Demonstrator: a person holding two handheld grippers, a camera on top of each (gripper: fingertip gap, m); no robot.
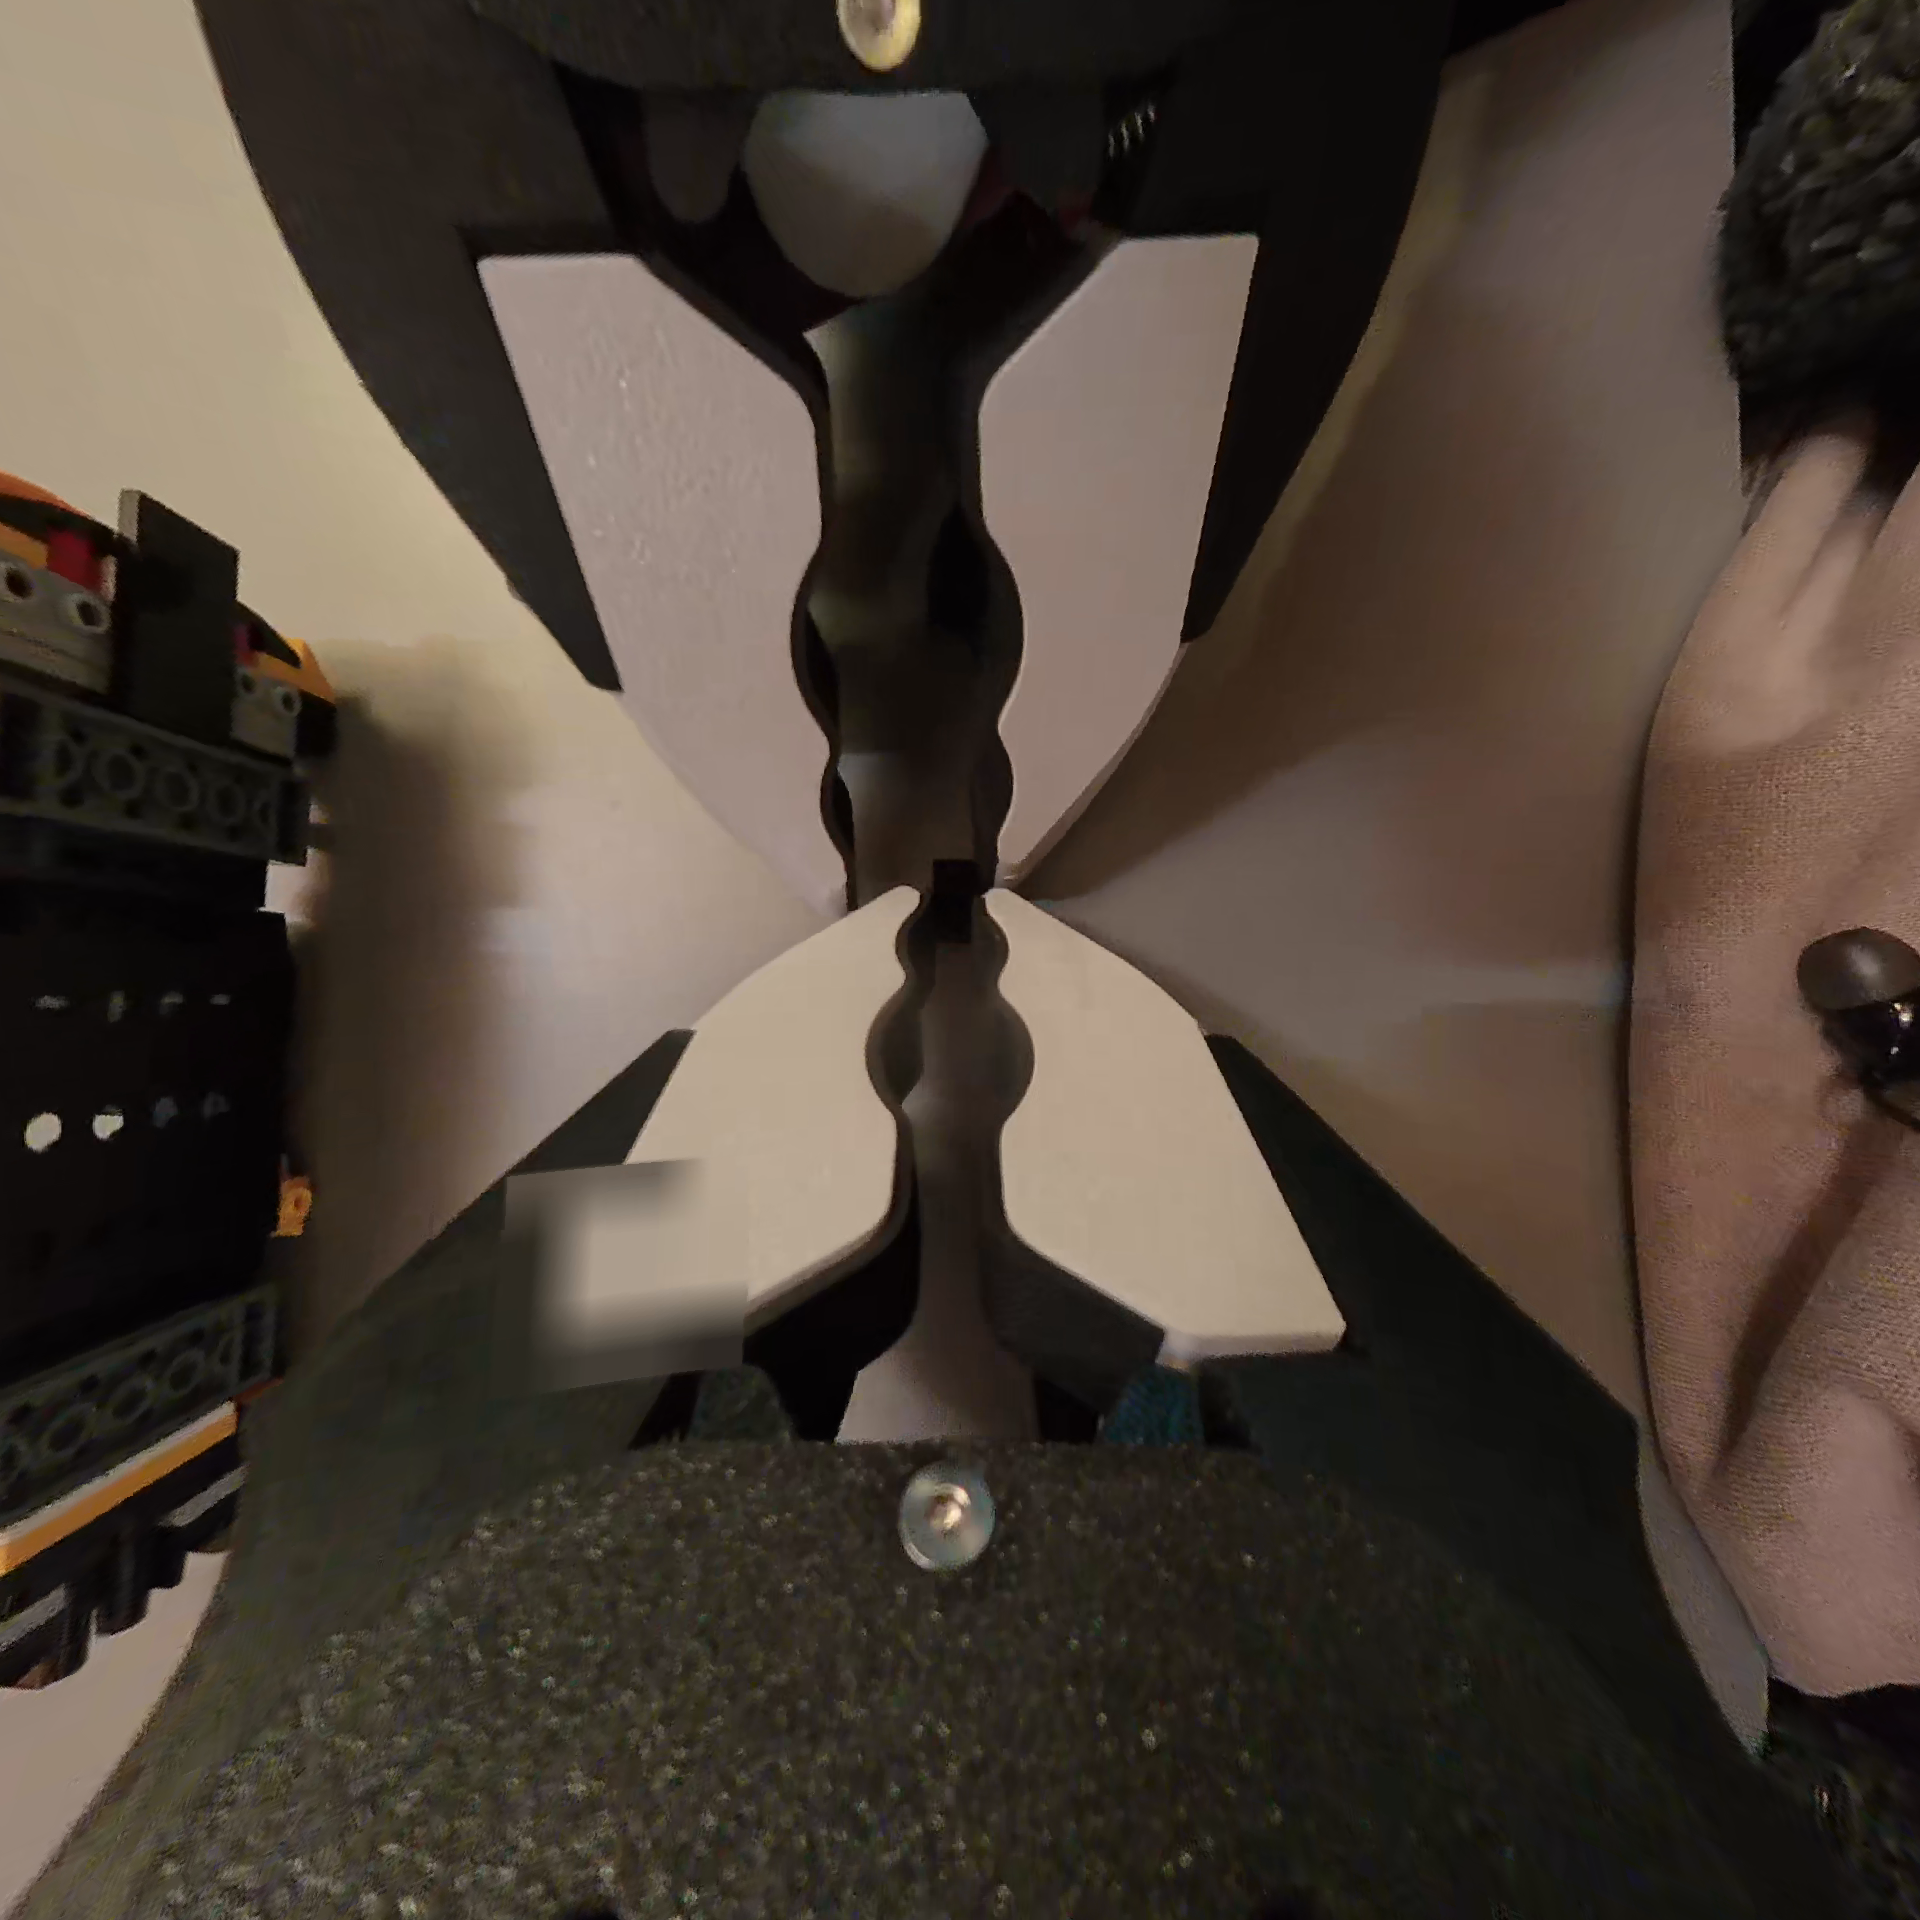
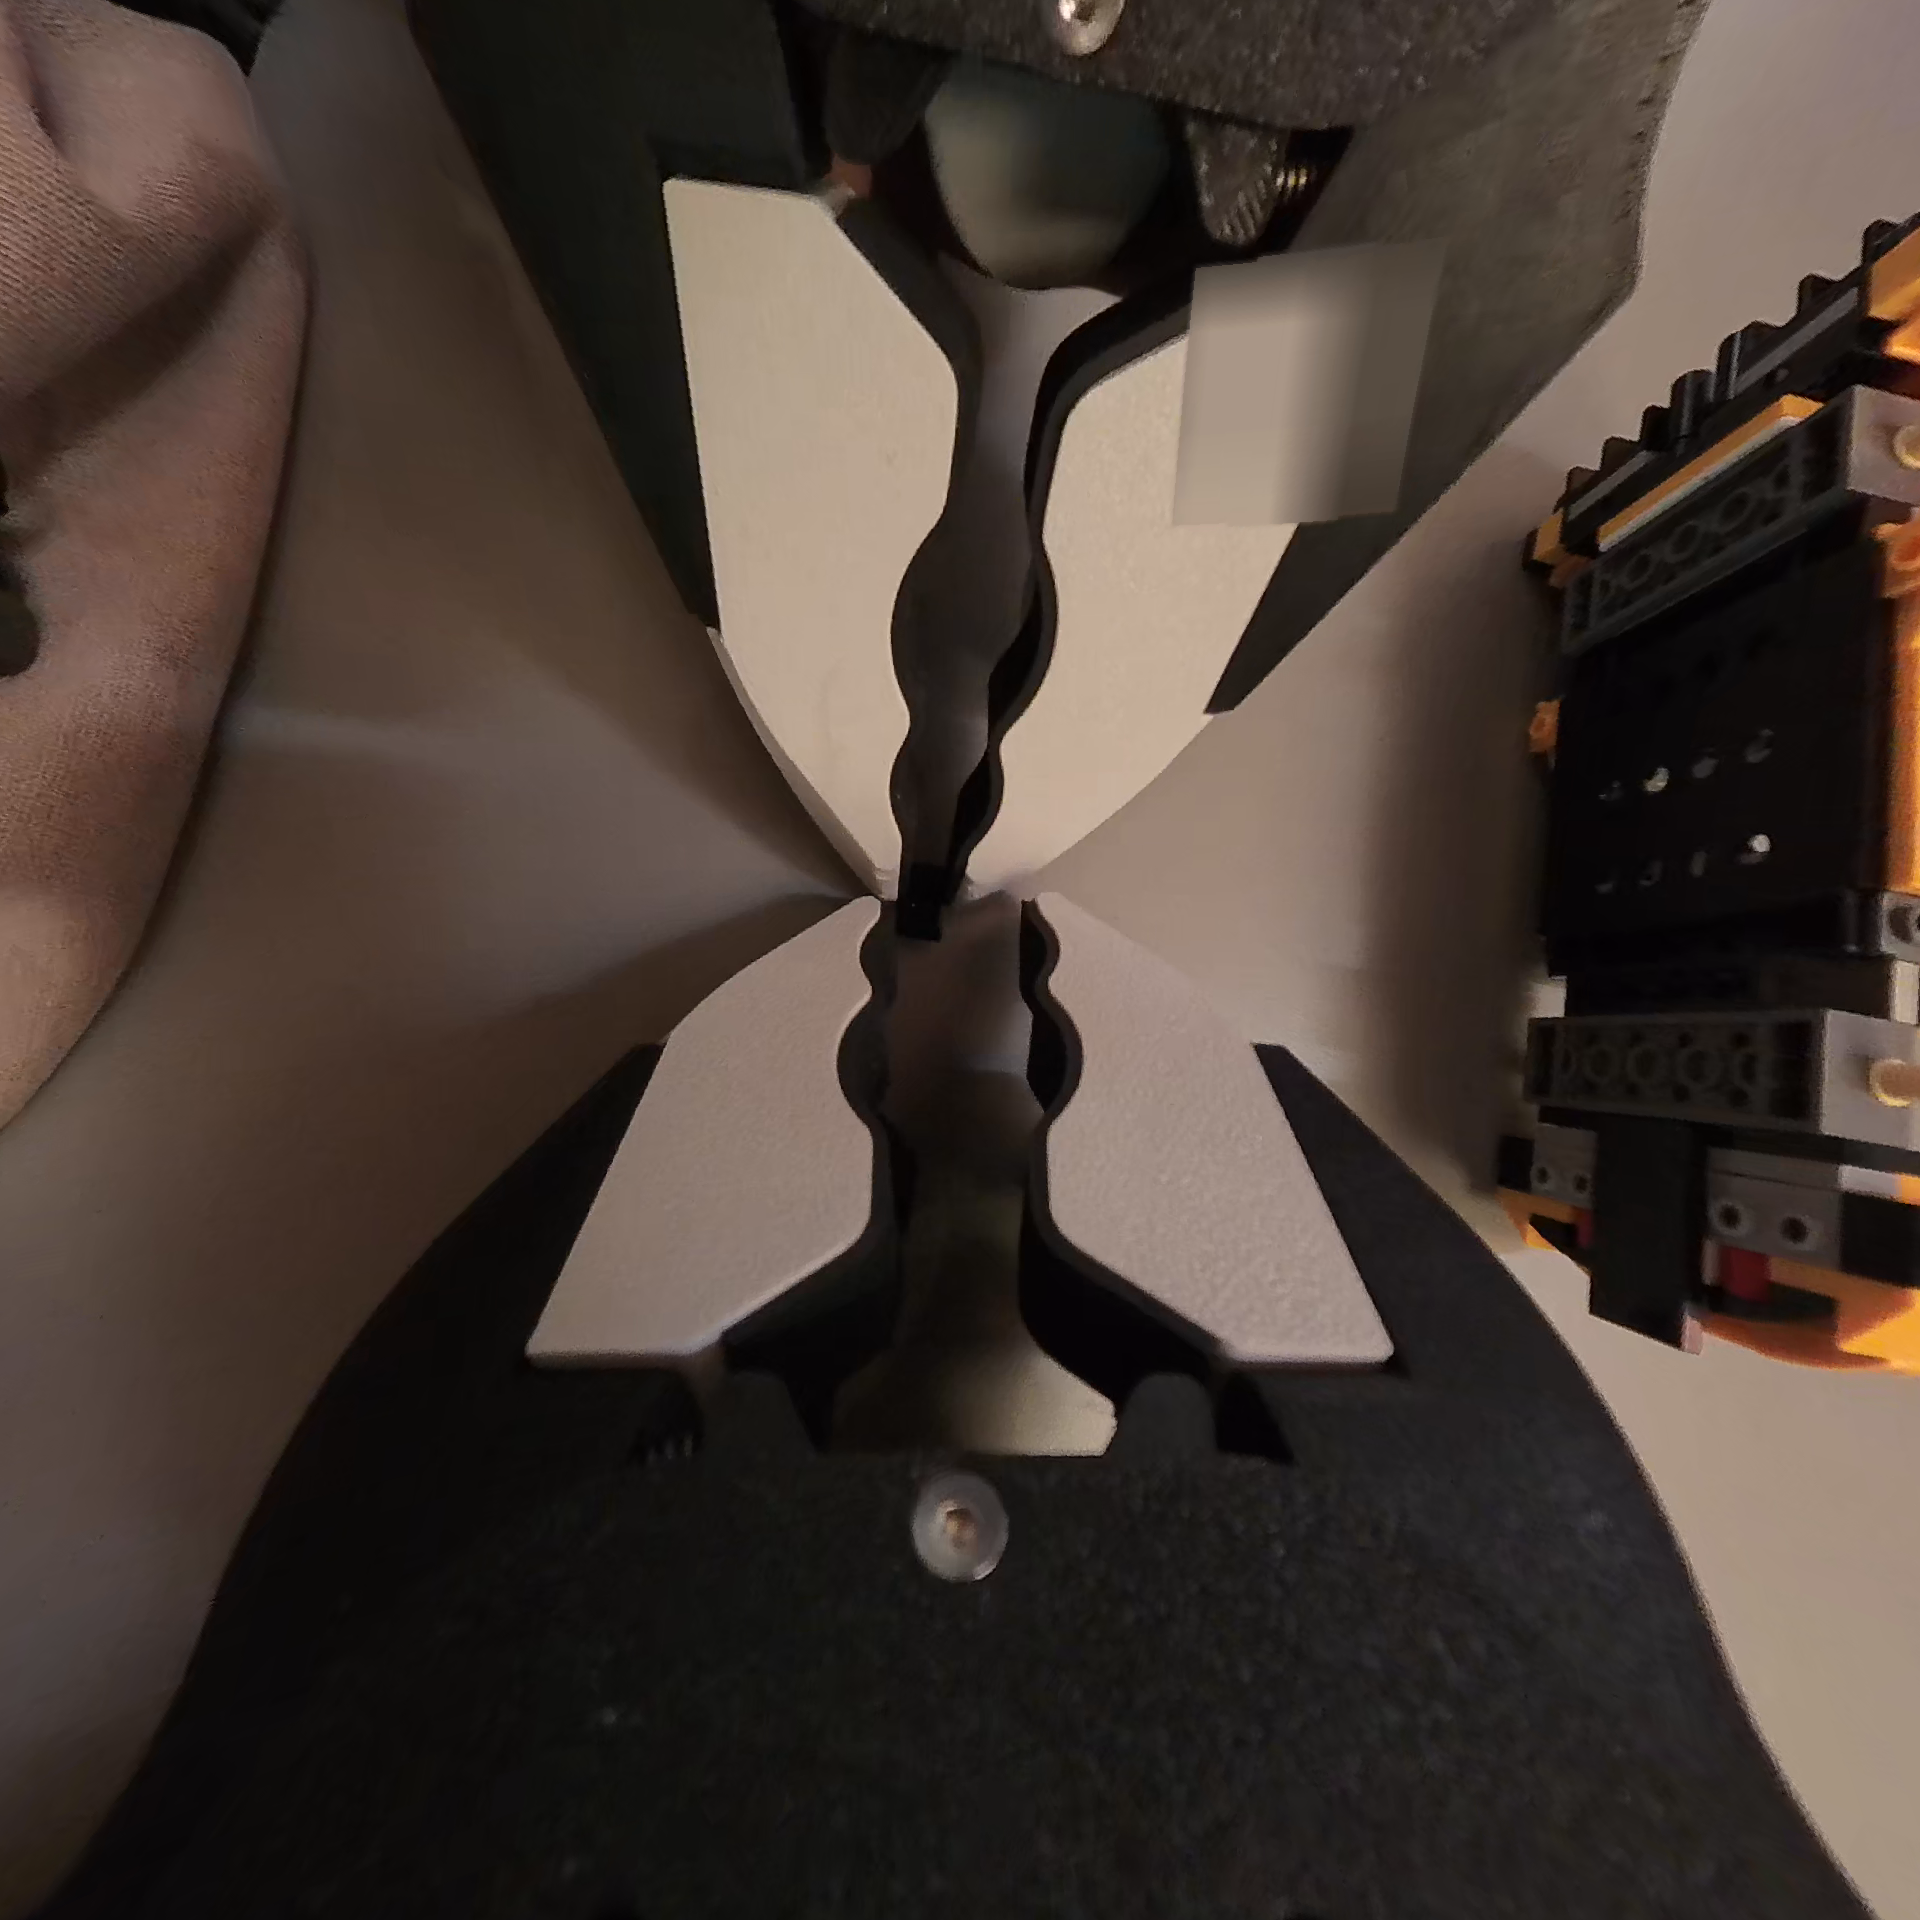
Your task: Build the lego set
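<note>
My two grippers meet tip to tip over a white table. My left gripper (image 1: 951,920) is shut on a small black lego piece (image 1: 951,902) pinched at its fingertips. My right gripper (image 2: 951,930) faces it with its jaws a little apart. The black piece (image 2: 920,906) sits at the right gripper's tips, beside its left finger (image 2: 774,1049); I cannot tell whether it touches. The right gripper (image 1: 920,852) fills the top of the left wrist view, and the left gripper (image 2: 930,868) fills the top of the right wrist view.
A black, grey and orange lego vehicle (image 1: 135,1039) lies on the table to one side, also in the right wrist view (image 2: 1714,831). A person's beige garment (image 1: 1787,1039) is on the other side (image 2: 114,623). Left and right tips are no more than a few centimetres apart.
</note>
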